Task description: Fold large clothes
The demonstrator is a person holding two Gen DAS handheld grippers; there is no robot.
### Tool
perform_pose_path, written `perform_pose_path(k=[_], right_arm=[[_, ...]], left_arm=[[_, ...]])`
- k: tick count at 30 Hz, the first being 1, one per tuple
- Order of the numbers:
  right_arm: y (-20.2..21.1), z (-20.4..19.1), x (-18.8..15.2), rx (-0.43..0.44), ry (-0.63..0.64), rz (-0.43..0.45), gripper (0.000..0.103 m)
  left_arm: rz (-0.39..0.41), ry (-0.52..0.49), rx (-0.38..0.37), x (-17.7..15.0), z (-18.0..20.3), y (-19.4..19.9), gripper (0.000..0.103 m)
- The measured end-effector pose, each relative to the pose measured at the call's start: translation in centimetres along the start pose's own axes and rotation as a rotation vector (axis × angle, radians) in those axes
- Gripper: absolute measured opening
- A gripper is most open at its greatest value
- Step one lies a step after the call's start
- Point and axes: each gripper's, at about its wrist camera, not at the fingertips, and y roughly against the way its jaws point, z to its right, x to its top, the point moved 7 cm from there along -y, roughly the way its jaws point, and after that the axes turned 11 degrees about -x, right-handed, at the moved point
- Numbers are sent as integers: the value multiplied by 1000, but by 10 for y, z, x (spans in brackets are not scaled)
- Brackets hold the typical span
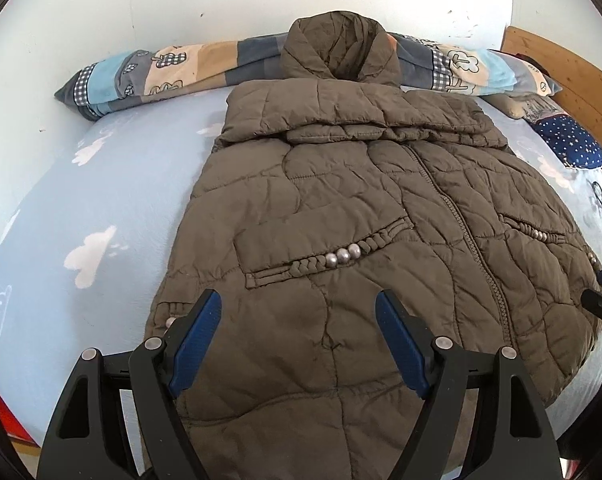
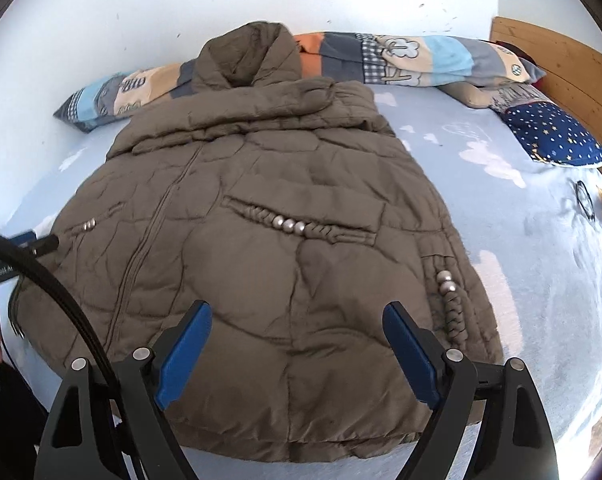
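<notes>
A brown quilted jacket [image 1: 365, 216] lies front-up on the bed [image 1: 61, 208], its sleeves folded across the chest and its hood [image 1: 341, 48] resting on a patchwork pillow [image 1: 149, 72] by the wall. The left gripper [image 1: 299, 304] hovers over the hem, fingers spread wide and grasping nothing. The right gripper [image 2: 297, 316] hangs likewise over the hem, released and empty. A starred navy pillow [image 2: 557, 136] sits well apart by the headboard [image 2: 557, 60].

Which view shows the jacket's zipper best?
Left wrist: the zipper runs unobstructed from the folded sleeves to near the hem, teeth visible, on the brown jacket. In the right wrist view the zipper sits off to the left, slanted and fainter, its lower end near a black cable.
</notes>
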Motion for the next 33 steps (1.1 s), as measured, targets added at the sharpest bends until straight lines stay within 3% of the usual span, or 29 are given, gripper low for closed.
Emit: perform_pose_path(k=[16, 20, 26, 33], right_arm=[[6, 7, 3, 30, -59, 0, 91], [20, 2, 13, 73, -83, 4, 91], [38, -14, 36, 96, -31, 4, 91], [71, -30, 113, 125, -8, 83, 90]], left_arm=[[21, 2, -15, 9, 2, 3, 78], [58, -5, -24, 31, 6, 10, 78], [119, 26, -101, 77, 3, 35, 78], [162, -22, -102, 142, 1, 65, 78]])
